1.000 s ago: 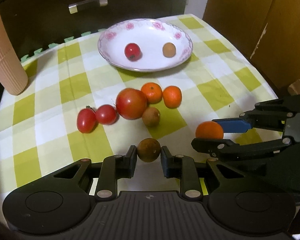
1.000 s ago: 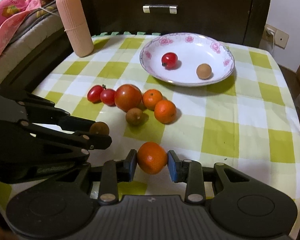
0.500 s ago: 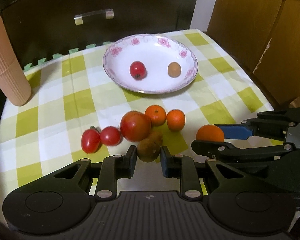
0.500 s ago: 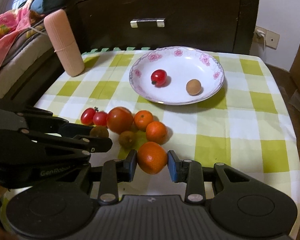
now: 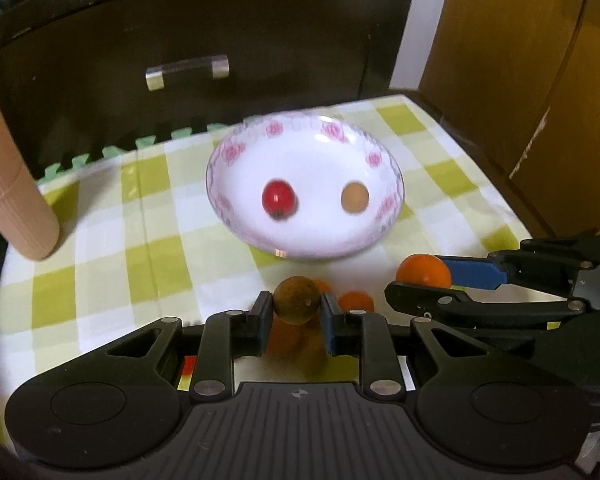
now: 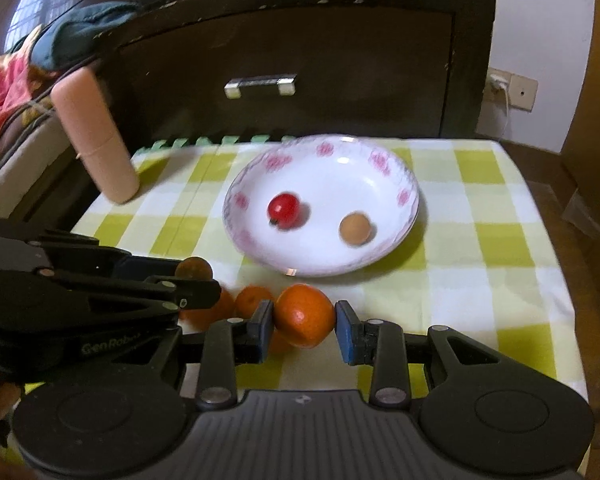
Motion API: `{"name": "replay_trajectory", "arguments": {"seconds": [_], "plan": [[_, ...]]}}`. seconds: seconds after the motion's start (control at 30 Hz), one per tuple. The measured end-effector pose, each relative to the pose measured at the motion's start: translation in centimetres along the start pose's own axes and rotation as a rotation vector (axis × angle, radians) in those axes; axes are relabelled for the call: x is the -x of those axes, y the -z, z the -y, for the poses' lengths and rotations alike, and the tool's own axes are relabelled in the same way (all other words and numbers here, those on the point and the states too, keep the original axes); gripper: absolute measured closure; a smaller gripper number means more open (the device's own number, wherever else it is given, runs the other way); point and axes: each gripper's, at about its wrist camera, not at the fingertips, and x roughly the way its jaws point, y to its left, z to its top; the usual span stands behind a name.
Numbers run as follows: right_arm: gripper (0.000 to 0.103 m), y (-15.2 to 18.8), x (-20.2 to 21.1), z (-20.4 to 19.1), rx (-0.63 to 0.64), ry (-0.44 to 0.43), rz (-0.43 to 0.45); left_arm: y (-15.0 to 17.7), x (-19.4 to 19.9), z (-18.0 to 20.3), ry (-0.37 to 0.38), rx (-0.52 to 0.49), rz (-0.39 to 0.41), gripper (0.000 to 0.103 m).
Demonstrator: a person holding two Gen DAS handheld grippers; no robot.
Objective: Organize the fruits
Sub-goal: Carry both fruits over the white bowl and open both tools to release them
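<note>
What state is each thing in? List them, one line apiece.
Left gripper: shut on the brown fruit, lifted.
Right gripper: shut on the orange, lifted.
Plate: upright on the tablecloth, holding two fruits.
Red tomato: resting in the plate.
Tan fruit: resting in the plate, apart from the tomato.
Pink cylinder: standing, tilted in view.
Drawer: closed.

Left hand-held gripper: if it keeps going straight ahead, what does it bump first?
Probably the flowered bowl: the left hand-held gripper, shut on a brown fruit, points at its near rim, though depth is unclear.
</note>
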Motion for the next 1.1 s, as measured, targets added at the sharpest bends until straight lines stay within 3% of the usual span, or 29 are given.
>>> {"name": "replay_trajectory", "arguments": {"seconds": [0.43,1.1], "plan": [[0.071,-3.1,-3.1,1.9,-0.009,0.040,0.024,-3.5,-3.4,-0.7,-0.015,0.018,0.011,0.072],[0.070,-4.2,-6.6,3.0,0.007,0.045,0.003,-4.6,-6.8,-1.6,-0.023,0.044,-0.027,0.071]]}}
